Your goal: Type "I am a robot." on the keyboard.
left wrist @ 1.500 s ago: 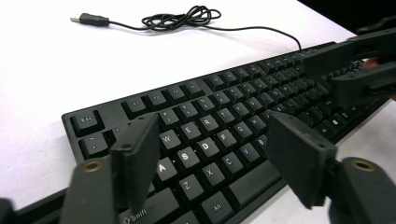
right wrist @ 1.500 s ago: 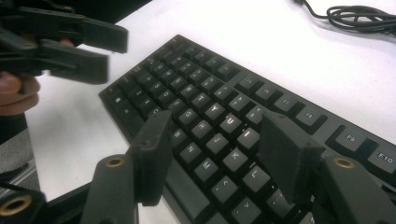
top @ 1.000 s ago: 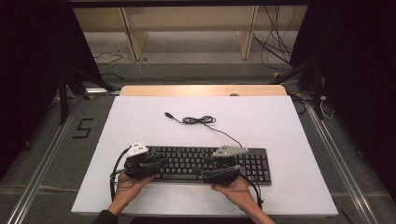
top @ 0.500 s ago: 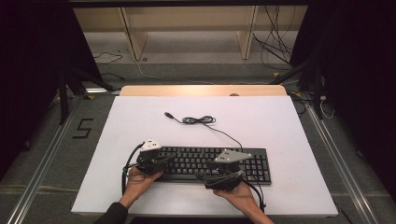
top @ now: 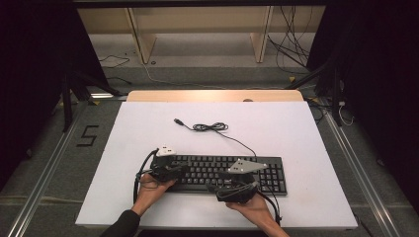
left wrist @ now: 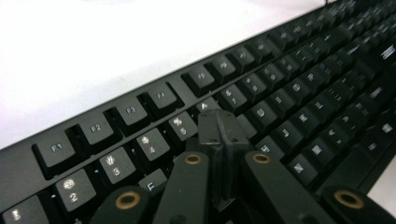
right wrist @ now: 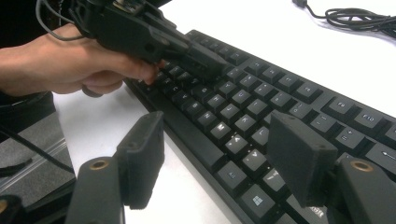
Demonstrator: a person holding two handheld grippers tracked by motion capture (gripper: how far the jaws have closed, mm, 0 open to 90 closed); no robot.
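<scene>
Nearest the near edge, the person's two hands come in from below, each w/ a gripper. The right gripper (top: 232, 190) sits at the near edge of the keyboard (top: 222, 173), about mid-length, w/ its grey plate on top. Its jaws stand wide apart w/ nothing between them; they've just been opening a bit more. In the right gripper view one jaw hangs over bare tabletop just off the keyboard's near edge, the other over the bottom key rows. No contact w/ the keys that I can tell.

The left gripper (top: 170, 170) is over the keyboard's left end. Its jaws are pressed together, nothing between them; they just closed. In the left gripper view the joined tips (left wrist: 219, 133) point down at the number row, around the 5 & 6 keys; whether they touch a key I can't tell. The right gripper view shows the left hand (right wrist: 70, 65) wrapped round the gripper body, nose low over the keys.

The keyboard is black, lying flat on the white tabletop (top: 296, 123), long side left to right, in the near half.

Farther off, its cable (top: 210, 127) runs from the back edge to a loose coil near the tabletop's middle, plug end lying free to the left.
</scene>
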